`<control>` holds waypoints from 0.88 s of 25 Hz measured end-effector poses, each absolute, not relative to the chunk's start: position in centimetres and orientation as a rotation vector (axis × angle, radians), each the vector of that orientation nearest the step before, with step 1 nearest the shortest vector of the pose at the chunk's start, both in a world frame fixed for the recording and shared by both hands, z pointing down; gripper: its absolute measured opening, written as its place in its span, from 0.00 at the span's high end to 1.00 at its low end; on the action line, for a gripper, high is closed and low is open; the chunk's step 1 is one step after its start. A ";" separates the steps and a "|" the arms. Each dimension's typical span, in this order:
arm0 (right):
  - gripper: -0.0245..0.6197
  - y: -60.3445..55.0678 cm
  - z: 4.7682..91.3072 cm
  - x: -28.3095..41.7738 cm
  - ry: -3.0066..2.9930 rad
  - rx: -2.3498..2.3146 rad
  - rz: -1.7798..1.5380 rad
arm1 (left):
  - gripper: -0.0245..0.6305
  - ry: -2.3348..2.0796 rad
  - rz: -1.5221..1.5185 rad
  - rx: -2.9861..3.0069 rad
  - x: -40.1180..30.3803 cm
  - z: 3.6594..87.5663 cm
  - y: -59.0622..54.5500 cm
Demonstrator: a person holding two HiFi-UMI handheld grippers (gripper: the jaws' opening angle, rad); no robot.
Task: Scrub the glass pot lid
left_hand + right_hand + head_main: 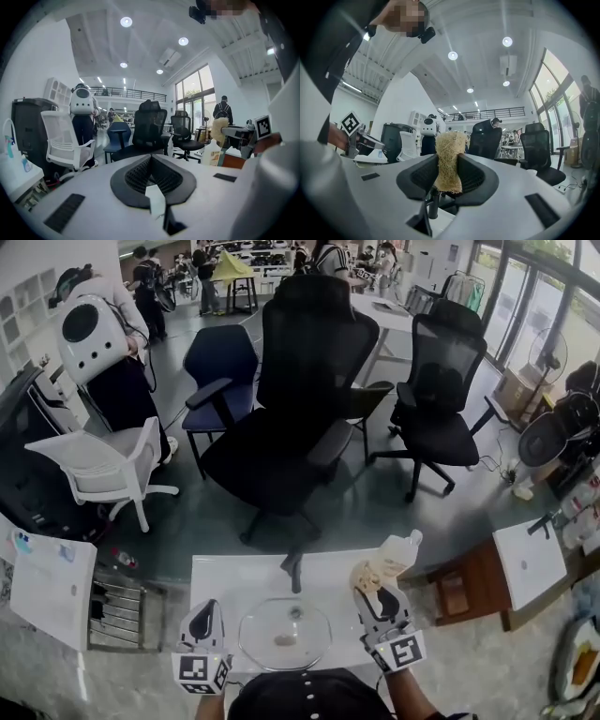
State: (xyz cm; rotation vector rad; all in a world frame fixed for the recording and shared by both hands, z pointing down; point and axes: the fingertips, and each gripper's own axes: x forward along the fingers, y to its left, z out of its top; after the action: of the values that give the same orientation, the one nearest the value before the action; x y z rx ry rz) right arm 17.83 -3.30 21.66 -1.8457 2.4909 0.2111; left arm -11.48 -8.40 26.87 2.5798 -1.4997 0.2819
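Note:
The glass pot lid [284,634] lies flat on the white table [225,573], close to the near edge, with a small knob at its middle. My left gripper [207,613] stands just left of the lid, jaws shut with nothing between them [151,164]. My right gripper [373,589] is at the lid's right, above the table, shut on a tan fibre scrubber [364,575]. In the right gripper view the scrubber [450,161] stands upright between the pads. The lid is hidden in both gripper views.
A pale detergent bottle [395,556] stands on the table's far right corner, also in the left gripper view as the bottle [213,153]. A short dark object [293,570] sits at the table's far edge. Black office chairs [300,399] and a white chair [103,460] stand beyond.

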 end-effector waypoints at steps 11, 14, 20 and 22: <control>0.75 -3.7 21.0 16.7 2.528 -1.801 0.220 | 0.92 -1.489 0.292 2.591 -10.8 26.5 -8.1; 0.75 -3.7 20.7 16.4 2.538 -1.798 0.232 | 0.92 -1.491 0.294 2.590 -10.8 26.2 -8.1; 0.75 -4.1 20.6 16.2 2.552 -1.789 0.245 | 0.92 -1.488 0.295 2.603 -10.4 26.0 -8.2; 0.75 -4.2 20.4 16.0 2.554 -1.784 0.245 | 0.92 -1.483 0.296 2.605 -10.3 25.9 -8.2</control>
State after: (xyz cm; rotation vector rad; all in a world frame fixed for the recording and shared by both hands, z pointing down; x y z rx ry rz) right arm 16.00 -4.24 20.40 -1.7842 2.5538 0.2452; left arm -10.29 -8.21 25.95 2.6048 -1.4832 0.2958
